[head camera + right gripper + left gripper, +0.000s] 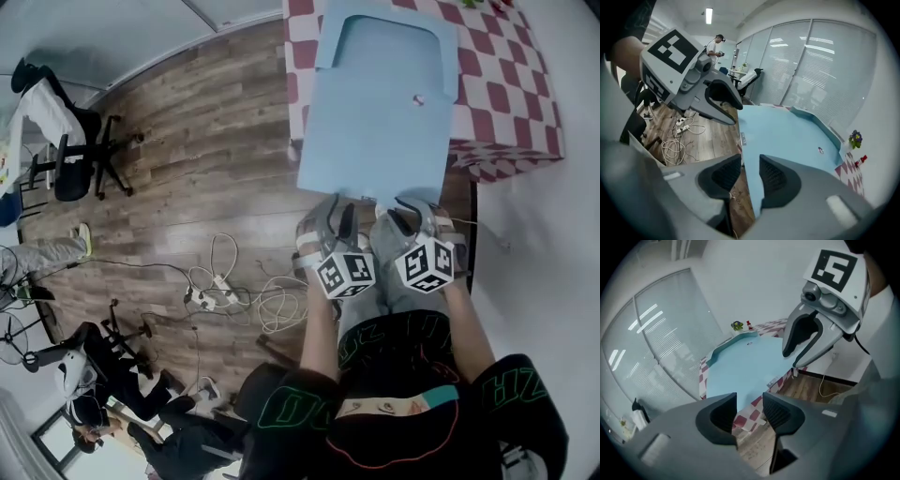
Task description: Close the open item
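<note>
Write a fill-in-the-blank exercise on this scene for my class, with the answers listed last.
The tablecloth beneath the blue panel is checked red and ____.
The jaws of the left gripper and the right gripper are ____, gripping nothing.
White cables lie tangled on the ____ floor.
Answers: white; open; wooden.

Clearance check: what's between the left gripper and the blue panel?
No object: the left gripper view shows only checkered cloth and floor between left gripper and blue panel.
</note>
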The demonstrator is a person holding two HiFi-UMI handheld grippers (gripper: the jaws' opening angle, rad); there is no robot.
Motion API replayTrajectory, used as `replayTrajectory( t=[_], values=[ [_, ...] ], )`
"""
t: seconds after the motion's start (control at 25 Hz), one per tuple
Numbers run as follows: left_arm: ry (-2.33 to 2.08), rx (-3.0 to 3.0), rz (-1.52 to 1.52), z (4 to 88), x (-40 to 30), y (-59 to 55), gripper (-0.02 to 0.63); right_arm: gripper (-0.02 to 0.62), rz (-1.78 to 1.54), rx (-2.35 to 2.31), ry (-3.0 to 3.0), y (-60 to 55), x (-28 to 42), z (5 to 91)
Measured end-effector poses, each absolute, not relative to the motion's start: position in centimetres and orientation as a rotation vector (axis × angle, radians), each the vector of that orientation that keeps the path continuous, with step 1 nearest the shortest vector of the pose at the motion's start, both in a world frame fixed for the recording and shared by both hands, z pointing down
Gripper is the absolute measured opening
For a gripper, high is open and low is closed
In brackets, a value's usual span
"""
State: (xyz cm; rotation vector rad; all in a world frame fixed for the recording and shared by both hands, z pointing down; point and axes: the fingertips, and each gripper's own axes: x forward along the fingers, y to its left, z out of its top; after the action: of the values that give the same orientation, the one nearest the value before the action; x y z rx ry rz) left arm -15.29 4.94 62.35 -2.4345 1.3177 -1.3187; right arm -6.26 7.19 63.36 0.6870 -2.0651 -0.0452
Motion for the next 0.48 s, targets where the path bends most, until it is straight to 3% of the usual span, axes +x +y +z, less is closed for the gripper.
replayTrajectory(
  t=[0.16,0.44,0.48],
  values=[
    [1.176,-2.373,-1.372,63.2,-15.2,4.5,0.216,0.161,-0.146,0.651,-2.011,7.2,-6.5,64.3],
    [1.061,-2.298,-1.429,64.1,-14.8,3.5,0.213,0.158,-0.231,0.627,-1.942,7.0,-5.8,65.5],
    [1.048,-2.288,-1.436,64.2,-14.8,3.4,0.212,0.129,-0.239,0.622,-1.934,7.0,-5.8,65.6]
  ],
)
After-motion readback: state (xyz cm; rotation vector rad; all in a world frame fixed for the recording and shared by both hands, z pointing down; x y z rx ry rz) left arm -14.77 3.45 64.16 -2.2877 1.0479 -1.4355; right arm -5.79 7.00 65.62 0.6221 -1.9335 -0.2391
